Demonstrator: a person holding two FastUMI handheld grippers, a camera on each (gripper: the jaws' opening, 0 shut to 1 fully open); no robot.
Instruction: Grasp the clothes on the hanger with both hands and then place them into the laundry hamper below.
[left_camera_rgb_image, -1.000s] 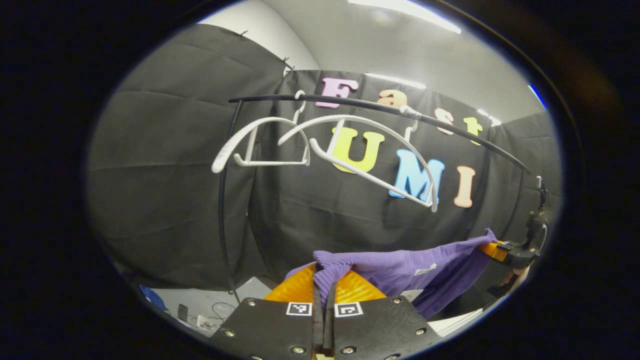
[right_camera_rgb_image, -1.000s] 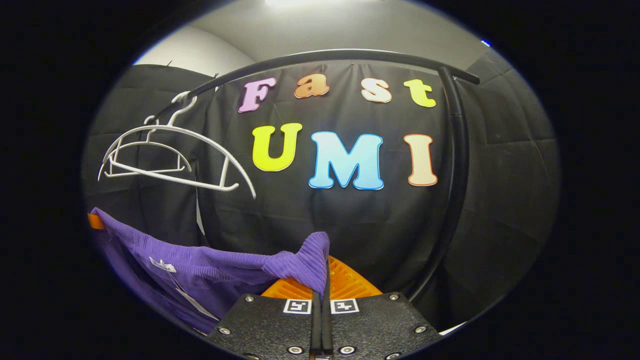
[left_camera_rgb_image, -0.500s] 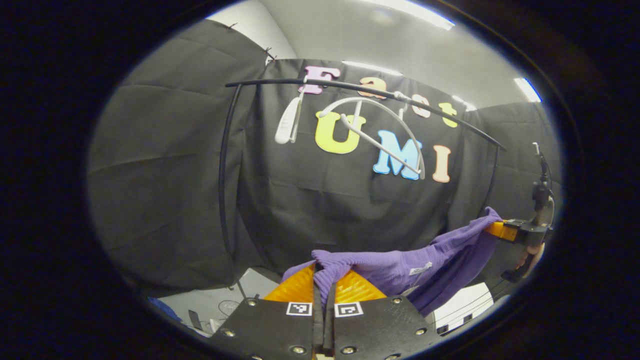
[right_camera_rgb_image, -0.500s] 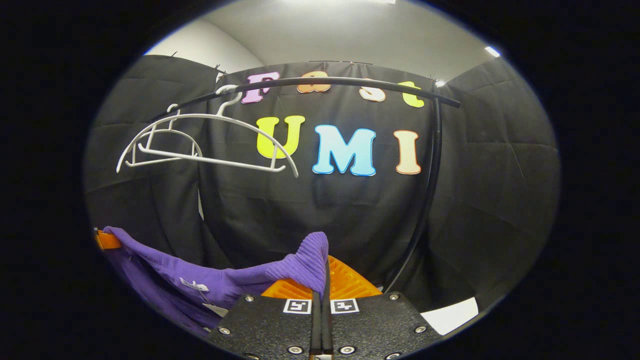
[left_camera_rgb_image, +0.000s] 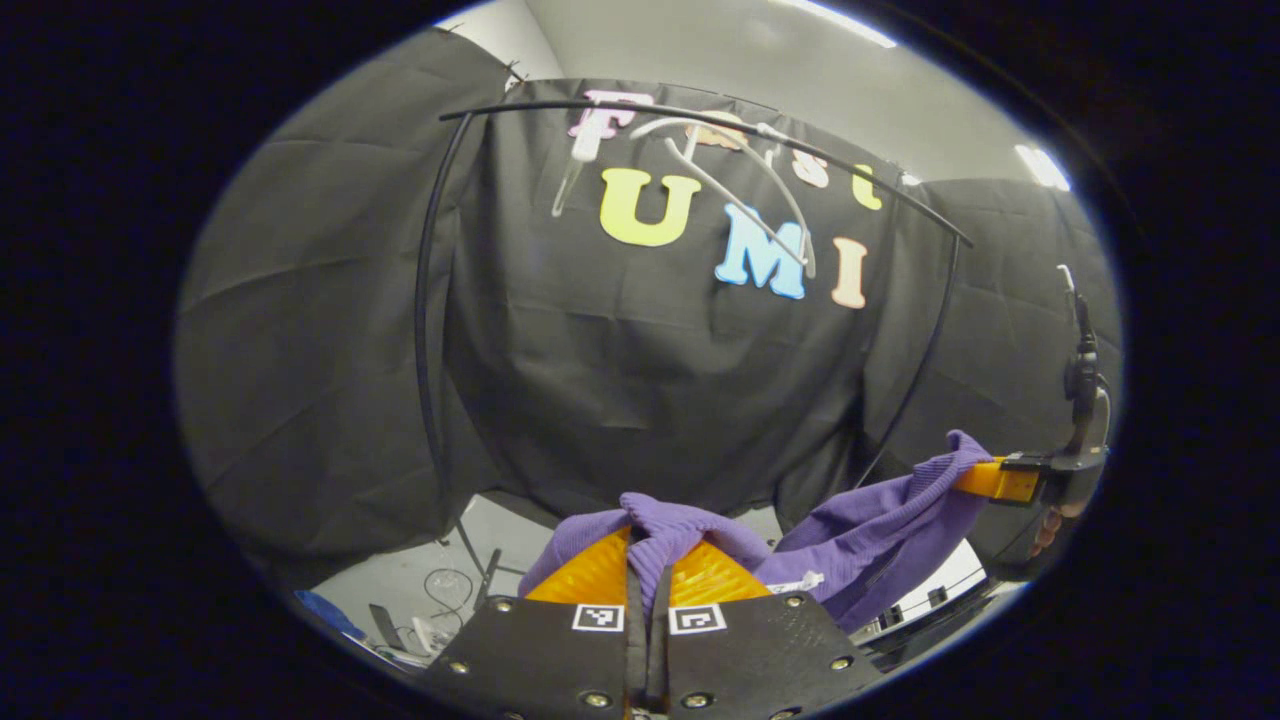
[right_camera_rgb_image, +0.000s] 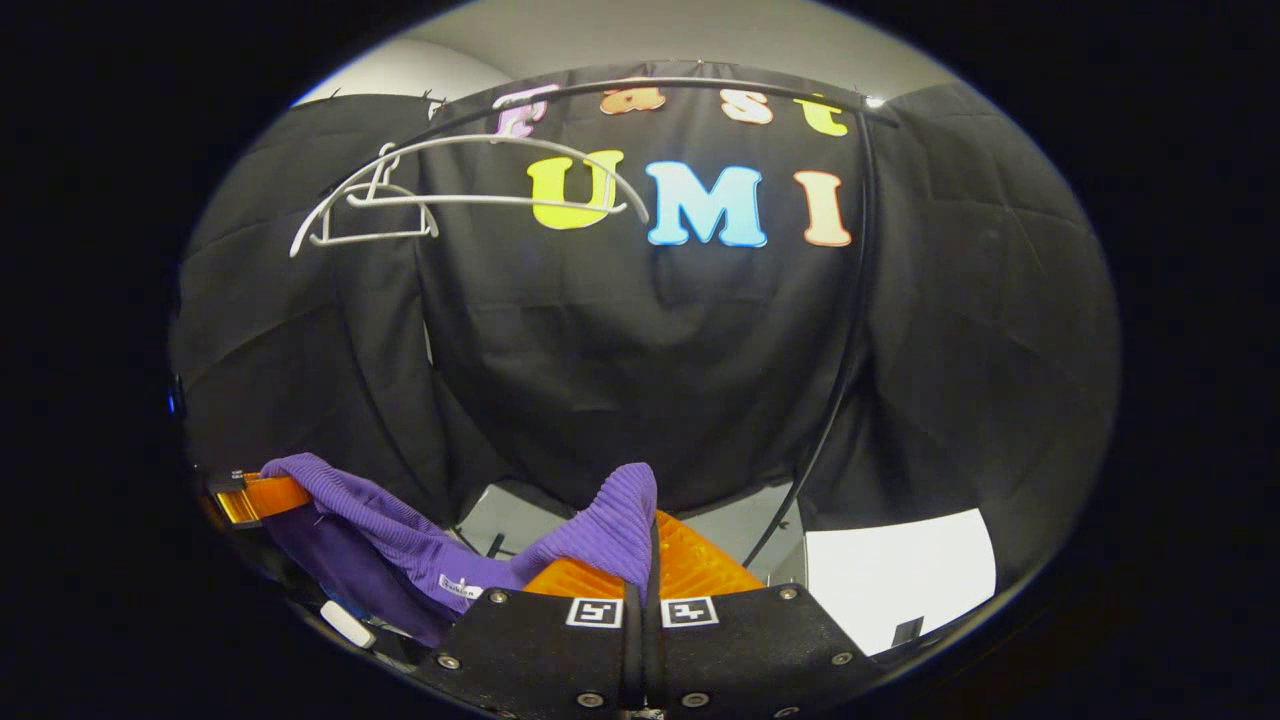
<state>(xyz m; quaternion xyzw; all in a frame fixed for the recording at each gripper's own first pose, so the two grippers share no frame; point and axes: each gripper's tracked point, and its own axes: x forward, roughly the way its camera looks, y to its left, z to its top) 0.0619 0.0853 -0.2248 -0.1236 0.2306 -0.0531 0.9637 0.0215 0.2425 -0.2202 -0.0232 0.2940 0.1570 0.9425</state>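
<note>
Black cloth backs the booth; the rail (right_camera_rgb_image: 650, 85) carries two bare white hangers (right_camera_rgb_image: 440, 190), so you have the garment off. Your left gripper (left_camera_rgb_image: 645, 560) is clamped on one shoulder of the purple knit top (left_camera_rgb_image: 880, 520), and your right gripper (right_camera_rgb_image: 640, 545) pinches the other; the cloth sags between them, well below the rail. Judged stage: removal done, lowering in hand. Left to do: bring both ends down over the laundry hamper, then let go. I cannot place the hamper from these views.
</note>
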